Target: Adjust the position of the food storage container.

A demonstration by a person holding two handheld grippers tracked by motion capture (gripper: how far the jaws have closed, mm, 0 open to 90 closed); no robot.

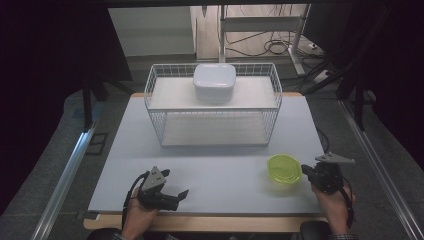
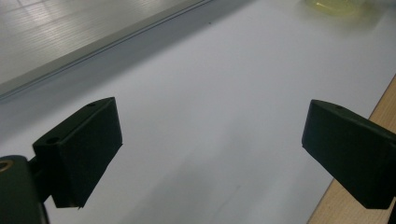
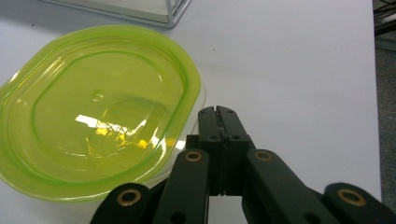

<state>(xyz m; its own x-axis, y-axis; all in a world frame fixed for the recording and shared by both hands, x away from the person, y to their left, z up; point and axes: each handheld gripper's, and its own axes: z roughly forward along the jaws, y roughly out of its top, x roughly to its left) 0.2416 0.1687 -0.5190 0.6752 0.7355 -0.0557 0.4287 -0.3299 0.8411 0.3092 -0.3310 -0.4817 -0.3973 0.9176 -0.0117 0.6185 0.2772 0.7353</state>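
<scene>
A: High view first. What lies on the pale grey counter?

B: A white wire-mesh basket rack stands toward the far side, with a white, rounded-square plastic container on its upper shelf. The translucent yellow-green plastic lid lies flat near the right front corner. The left claw is near the front edge, well apart from the lid, with its jaws spread. The right claw sits just beside the lid's right rim.

A: And the left gripper view?

B: The left claw has its two black jaws wide apart with nothing between them, only bare counter below. A blurred sliver of the yellow-green lid shows at the top edge, and the counter's wooden border runs by the right jaw.

A: The right gripper view?

B: The right claw has its jaws pressed together, gripping nothing. Its tips sit just beside the lid, by the rim; I cannot tell whether they touch it. A corner of the wire rack shows above.
</scene>
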